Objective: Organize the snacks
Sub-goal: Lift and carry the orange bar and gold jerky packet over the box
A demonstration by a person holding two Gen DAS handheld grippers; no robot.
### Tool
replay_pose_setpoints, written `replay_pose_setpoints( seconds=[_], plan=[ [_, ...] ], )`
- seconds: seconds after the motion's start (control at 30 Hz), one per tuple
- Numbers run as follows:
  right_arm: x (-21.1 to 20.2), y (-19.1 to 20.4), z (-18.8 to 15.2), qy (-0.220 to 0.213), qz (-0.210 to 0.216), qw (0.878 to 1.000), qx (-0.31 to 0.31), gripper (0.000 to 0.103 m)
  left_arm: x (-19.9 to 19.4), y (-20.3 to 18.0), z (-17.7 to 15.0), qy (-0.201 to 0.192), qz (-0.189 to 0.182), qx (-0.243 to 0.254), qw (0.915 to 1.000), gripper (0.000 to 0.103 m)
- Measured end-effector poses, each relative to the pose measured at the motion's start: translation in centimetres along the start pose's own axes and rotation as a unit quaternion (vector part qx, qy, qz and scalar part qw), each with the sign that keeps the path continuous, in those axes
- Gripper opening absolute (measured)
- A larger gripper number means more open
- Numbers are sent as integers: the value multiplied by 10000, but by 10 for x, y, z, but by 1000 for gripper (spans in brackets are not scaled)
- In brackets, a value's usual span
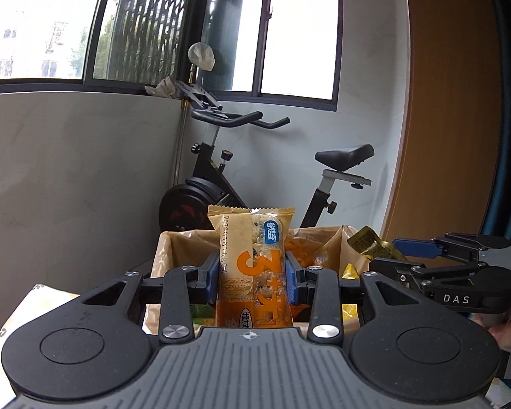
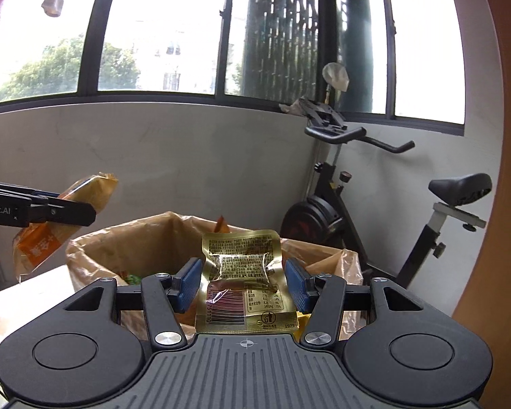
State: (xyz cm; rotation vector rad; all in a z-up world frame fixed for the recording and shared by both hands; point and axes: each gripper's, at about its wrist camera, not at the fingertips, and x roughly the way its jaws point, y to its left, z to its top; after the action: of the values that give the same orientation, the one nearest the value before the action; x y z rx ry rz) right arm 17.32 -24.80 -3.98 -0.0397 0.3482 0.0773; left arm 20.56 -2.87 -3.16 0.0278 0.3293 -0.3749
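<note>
Gripping an orange cereal bar packet [image 1: 253, 266] between the blue pads, our left gripper [image 1: 255, 277] has its jaws closed on the packet's sides. The packet's long axis runs forward along the fingers, its crimped far end pointing ahead and up, above the lined box [image 1: 173, 255] of snacks. Seen from the right wrist view, the same packet tilts, far end higher.

Our right gripper [image 2: 243, 284] holds a gold foil pouch [image 2: 245, 279] with the printed back facing the camera. Its long axis also runs forward, barcode end nearest us, the far edge pointing ahead over the box [image 2: 95, 248]. The pads sit at the pouch's two sides, jaws closed on it. An exercise bike [image 2: 385, 204] stands behind the box by the wall.
</note>
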Motion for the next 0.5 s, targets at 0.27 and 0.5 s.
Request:
replay_pose_setpoints(
  seconds=[0.27,0.5],
  plan=[
    [40,-11,-4,111,-82,9995,295,50,47,8,4,198,118,-147,9996,39],
    [63,-5,-7,261,1,9987,429,51,72,13,4,361,312,53,9988,40]
  ],
)
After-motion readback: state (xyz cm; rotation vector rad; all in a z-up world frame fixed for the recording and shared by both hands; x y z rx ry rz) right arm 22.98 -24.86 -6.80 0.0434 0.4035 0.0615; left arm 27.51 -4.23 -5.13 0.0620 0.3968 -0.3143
